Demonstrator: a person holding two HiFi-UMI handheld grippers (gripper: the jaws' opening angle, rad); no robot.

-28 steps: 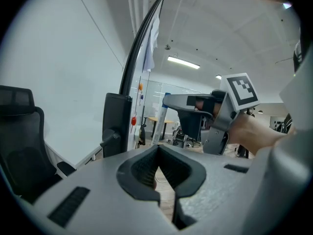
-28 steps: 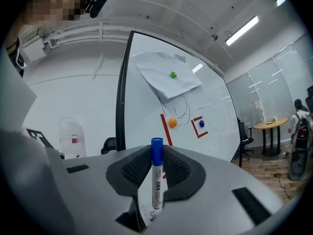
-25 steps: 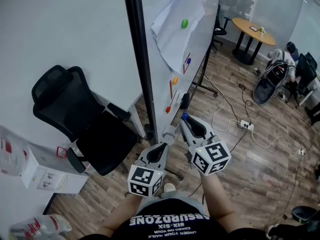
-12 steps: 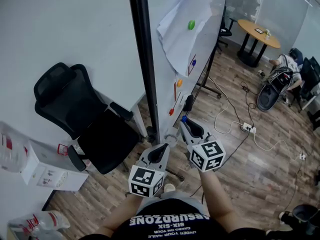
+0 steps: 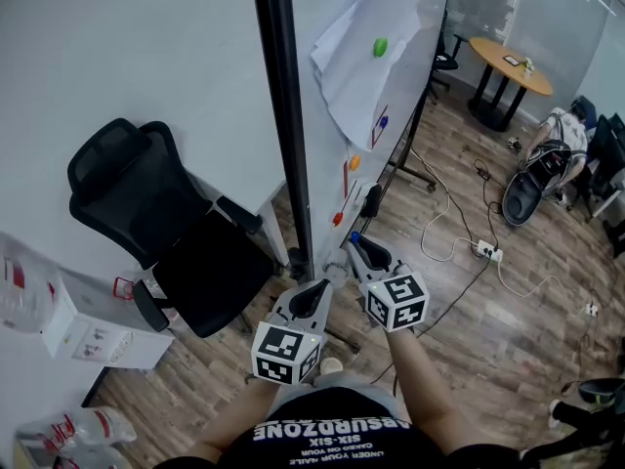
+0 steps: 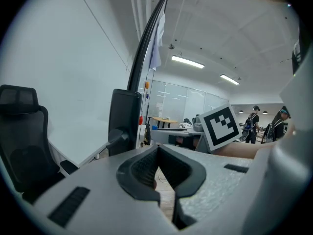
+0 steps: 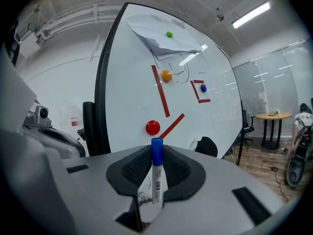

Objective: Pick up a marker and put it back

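Looking down from the head view, the right gripper [image 5: 354,249] points toward the foot of the whiteboard [image 5: 410,66] at twelve o'clock. A blue-capped marker [image 5: 354,235] is pinched at its tips, probably lined up for return to the board's ledge. The left gripper [image 5: 329,267] hangs at its eight o'clock, out of the way. Only the left gripper view shows that gripper's jaws pressed together on nothing, with a black post [image 6: 124,119] at eleven o'clock. The right gripper view shows its jaws part-closed, clamping the marker's white barrel upright, cap toward twelve, beneath a red magnet [image 7: 152,127] on the board; that grip likely keeps the pen steady for placing.
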